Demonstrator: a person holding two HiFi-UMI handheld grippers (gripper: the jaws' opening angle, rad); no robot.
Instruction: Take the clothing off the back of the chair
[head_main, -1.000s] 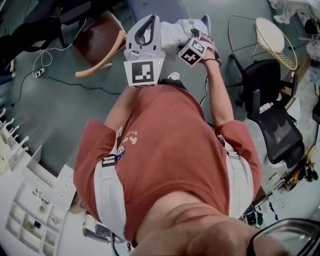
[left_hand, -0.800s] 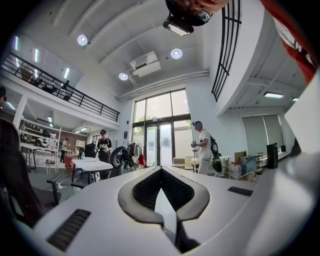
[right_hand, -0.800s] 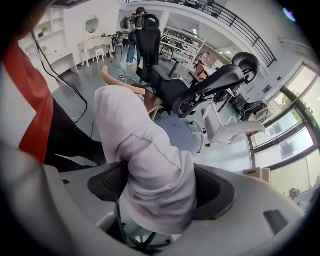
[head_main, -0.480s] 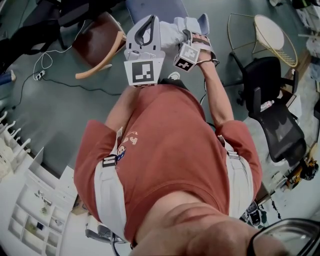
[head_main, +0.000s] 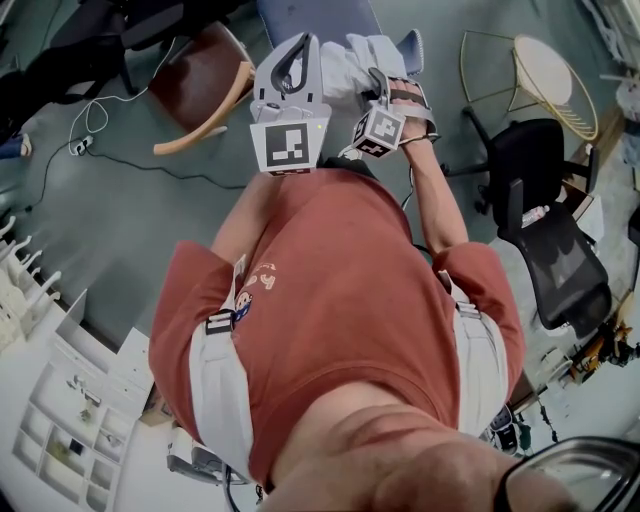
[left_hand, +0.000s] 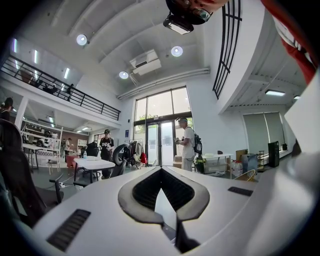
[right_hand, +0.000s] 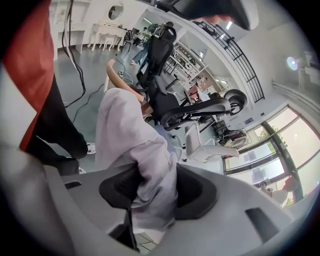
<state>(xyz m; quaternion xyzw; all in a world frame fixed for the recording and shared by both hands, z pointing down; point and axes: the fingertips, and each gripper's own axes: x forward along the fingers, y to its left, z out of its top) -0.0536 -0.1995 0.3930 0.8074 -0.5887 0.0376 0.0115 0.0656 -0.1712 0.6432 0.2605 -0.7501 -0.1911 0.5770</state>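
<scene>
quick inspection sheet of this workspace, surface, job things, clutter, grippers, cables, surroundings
surface: grey-green floor; no table seen
job's things: pale clothing draped at the blue chair
clutter: wooden chair, black office chair, wire-frame chair
grippers: right gripper jaws have just been closing and pinch the clothing; left gripper shut, nothing between its jaws
cables: white cable and dark cable loose on the floor
surroundings: white shelving beside the person; open hall with glass doors, people standing there

Left claw (left_hand: 161, 172), right claw (right_hand: 152, 192): two. Garment (right_hand: 125, 130): one. Brown chair (head_main: 200, 85): one.
</scene>
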